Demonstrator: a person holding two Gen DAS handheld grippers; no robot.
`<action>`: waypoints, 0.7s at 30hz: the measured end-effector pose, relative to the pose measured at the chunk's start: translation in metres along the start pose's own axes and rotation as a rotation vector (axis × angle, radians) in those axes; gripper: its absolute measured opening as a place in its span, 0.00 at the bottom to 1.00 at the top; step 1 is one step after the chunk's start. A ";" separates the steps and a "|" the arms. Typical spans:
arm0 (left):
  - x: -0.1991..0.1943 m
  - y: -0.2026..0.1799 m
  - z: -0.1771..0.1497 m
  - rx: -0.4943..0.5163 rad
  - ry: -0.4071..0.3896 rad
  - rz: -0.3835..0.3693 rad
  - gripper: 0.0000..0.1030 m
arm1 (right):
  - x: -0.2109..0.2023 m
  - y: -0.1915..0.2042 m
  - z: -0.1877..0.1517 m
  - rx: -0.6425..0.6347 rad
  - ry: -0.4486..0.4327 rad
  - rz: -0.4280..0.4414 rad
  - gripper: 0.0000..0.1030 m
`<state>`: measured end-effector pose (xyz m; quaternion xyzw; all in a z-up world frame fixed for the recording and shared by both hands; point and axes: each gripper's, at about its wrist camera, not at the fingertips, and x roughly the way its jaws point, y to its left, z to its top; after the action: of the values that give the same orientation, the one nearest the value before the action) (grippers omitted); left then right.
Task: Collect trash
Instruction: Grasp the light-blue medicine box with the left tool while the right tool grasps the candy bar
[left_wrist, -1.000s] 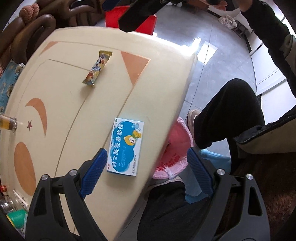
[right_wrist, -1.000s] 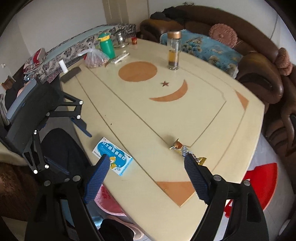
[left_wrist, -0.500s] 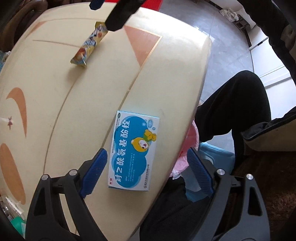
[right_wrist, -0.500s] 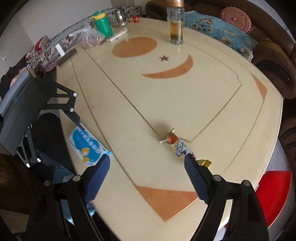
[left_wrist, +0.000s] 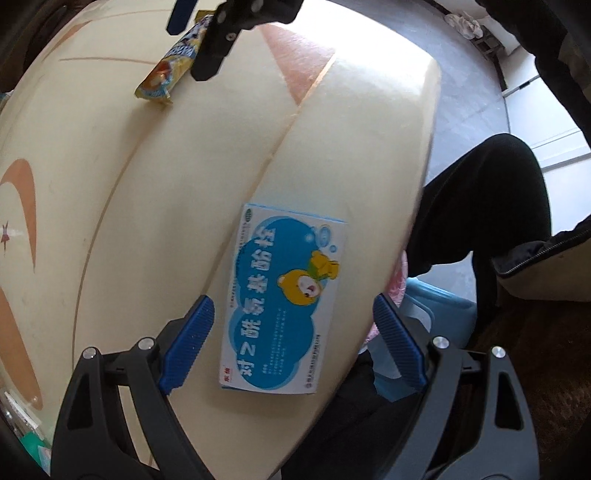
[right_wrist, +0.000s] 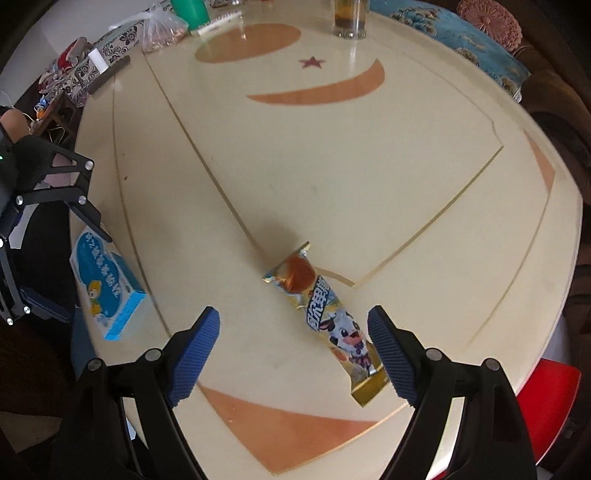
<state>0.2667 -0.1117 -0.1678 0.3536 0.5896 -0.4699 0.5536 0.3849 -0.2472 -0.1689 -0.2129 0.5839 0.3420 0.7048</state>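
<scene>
The left gripper (left_wrist: 291, 339) hangs low over the near edge of the cream table (left_wrist: 110, 206), its blue-padded fingers (left_wrist: 186, 345) spread wide with nothing between them but the flat blue-and-white medicine box (left_wrist: 284, 306), which lies on the tabletop close to the rim. Neither pad touches the box. Below the table edge, beside the person's dark trouser leg (left_wrist: 480, 206), a pink bag-lined bin (left_wrist: 397, 280) peeks out.

The right gripper (right_wrist: 293, 354) is spread wide too, poised over a yellow snack wrapper (right_wrist: 325, 317) printed with a cartoon cow. The wrapper lies slantwise on the table, its lower end just beside the right-hand pad (right_wrist: 391, 354); whether they touch, I cannot tell. Farther back stand a glass of amber drink (right_wrist: 349, 18), a green cup (right_wrist: 190, 11) and a plastic bag of nuts (right_wrist: 160, 27).
</scene>
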 end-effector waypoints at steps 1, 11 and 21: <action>0.002 0.001 0.000 -0.002 0.004 -0.001 0.83 | 0.004 -0.001 0.000 -0.002 0.009 -0.006 0.78; 0.017 0.003 0.003 -0.004 0.030 0.022 0.83 | 0.020 -0.007 -0.003 0.020 0.022 -0.030 0.59; 0.026 -0.001 0.008 -0.006 0.027 0.089 0.83 | 0.015 0.000 -0.013 0.066 -0.034 -0.102 0.44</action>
<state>0.2644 -0.1219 -0.1929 0.3843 0.5819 -0.4382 0.5672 0.3776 -0.2529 -0.1861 -0.2133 0.5713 0.2898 0.7377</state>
